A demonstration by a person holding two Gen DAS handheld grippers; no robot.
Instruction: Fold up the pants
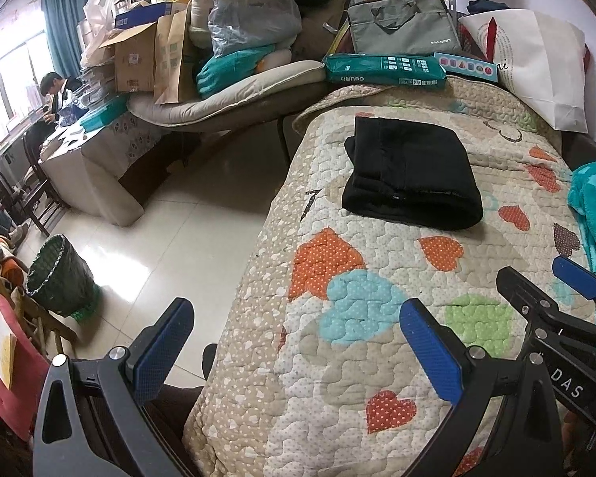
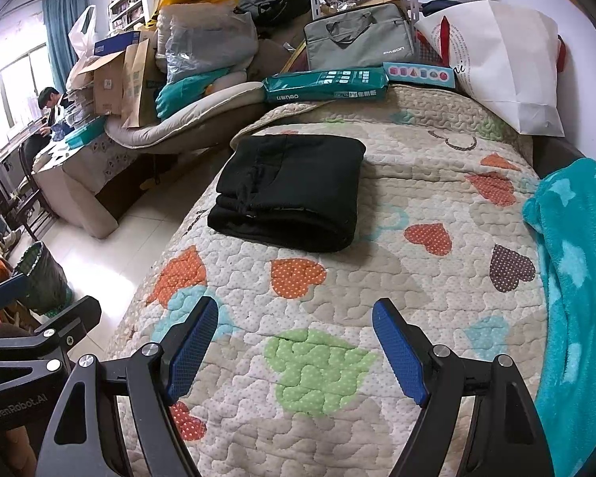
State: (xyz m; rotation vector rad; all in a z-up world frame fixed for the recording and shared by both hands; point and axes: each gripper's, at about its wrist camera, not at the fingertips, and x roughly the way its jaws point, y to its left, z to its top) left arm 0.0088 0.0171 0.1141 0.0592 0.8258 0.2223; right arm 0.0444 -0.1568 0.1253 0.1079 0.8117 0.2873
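**Inspector:** Two grippers, both empty. Starting at the left: a green waste basket (image 1: 59, 278) stands on the tiled floor, clear of the bed. The left gripper (image 1: 298, 342) hangs over the near left edge of the quilt (image 1: 337, 357), jaws spread wide, nothing between them. To its right the right gripper (image 2: 294, 346) sits over the quilt's near middle, jaws likewise wide apart and holding nothing.

**Assistant:** And the pants?

**Inspector:** The pants (image 2: 290, 190) lie on the quilt as a compact black bundle, already doubled into several layers, well ahead of both grippers toward the far end of the bed. Neither gripper touches them. A thick rolled fold faces the grippers; the stacked open edges show on the bundle's left side.

**Assistant:** Which gripper is nearer?

**Inspector:** From the right gripper the bundle lies ahead and slightly left; from the left gripper, ahead and to the right. So it sits roughly between their lines, and I cannot rank either as clearly nearer. Its long axis is hard to call under the lens distortion; the bundle looks nearly square.

**Assistant:** Further right?

**Inspector:** A teal blanket (image 2: 576, 278) lies along the bed's right edge, apart from the pants. In my judgement the fold looks complete or nearly so.
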